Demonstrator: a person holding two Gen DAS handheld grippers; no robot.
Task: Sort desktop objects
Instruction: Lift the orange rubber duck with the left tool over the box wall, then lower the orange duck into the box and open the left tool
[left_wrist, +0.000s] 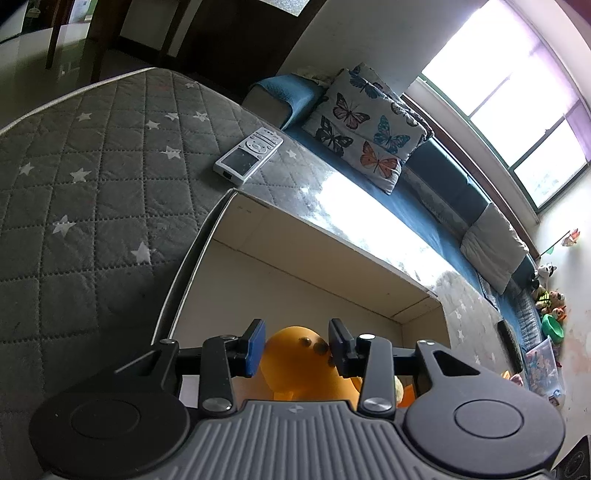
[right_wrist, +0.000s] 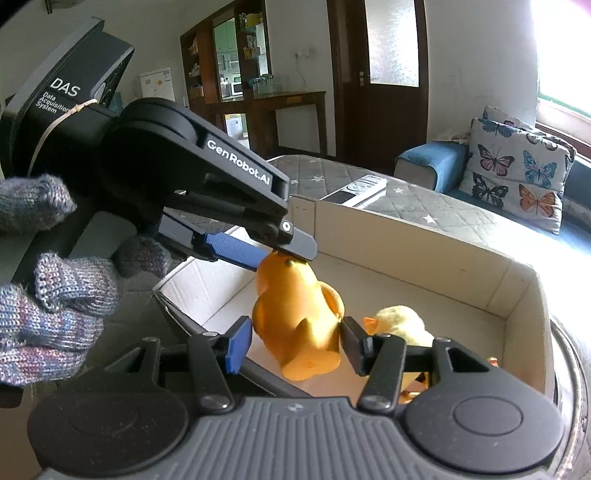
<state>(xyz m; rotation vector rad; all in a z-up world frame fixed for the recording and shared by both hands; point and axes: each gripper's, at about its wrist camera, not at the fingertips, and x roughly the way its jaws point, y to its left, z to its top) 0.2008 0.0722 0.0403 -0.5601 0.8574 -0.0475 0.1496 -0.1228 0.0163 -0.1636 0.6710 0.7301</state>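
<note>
**A:** Where was the orange toy figure (right_wrist: 295, 314)?

**B:** It hung over the open cardboard box (right_wrist: 406, 251), head up, pinched at the head by the left gripper (right_wrist: 275, 254). The right wrist view showed that whole grip from the side: one blue pad and one black finger closed on the top of the toy, with a hand in a knitted glove (right_wrist: 51, 295) on the handle.

**A:** And the left wrist view?

**B:** Only the toy's rounded top (left_wrist: 295, 350) showed between the left gripper's fingers (left_wrist: 297, 347), with dark spots on it. The body was hidden below the gripper housing.

**A:** The right gripper?

**B:** The right gripper (right_wrist: 295, 345) stood with its jaws apart, one on either side of the toy's lower half. The right finger looked to be touching the toy's side; the blue pad on the other side stood just clear of it.

**A:** What was in the box?

**B:** A pale yellow plush chick (right_wrist: 402, 325) lay on the floor, partly behind the right gripper's finger. A bit of something orange showed beside it, too hidden to tell.

**A:** Around the box?

**B:** It sat on a grey quilted cover with white stars (left_wrist: 92, 184). A white remote control (left_wrist: 248, 154) lay on that cover just beyond the box's far corner. Behind were a blue sofa (right_wrist: 428, 162) and a butterfly cushion (left_wrist: 365, 129). The left view alone showed a heap of toys (left_wrist: 550, 302) along the far wall.
</note>
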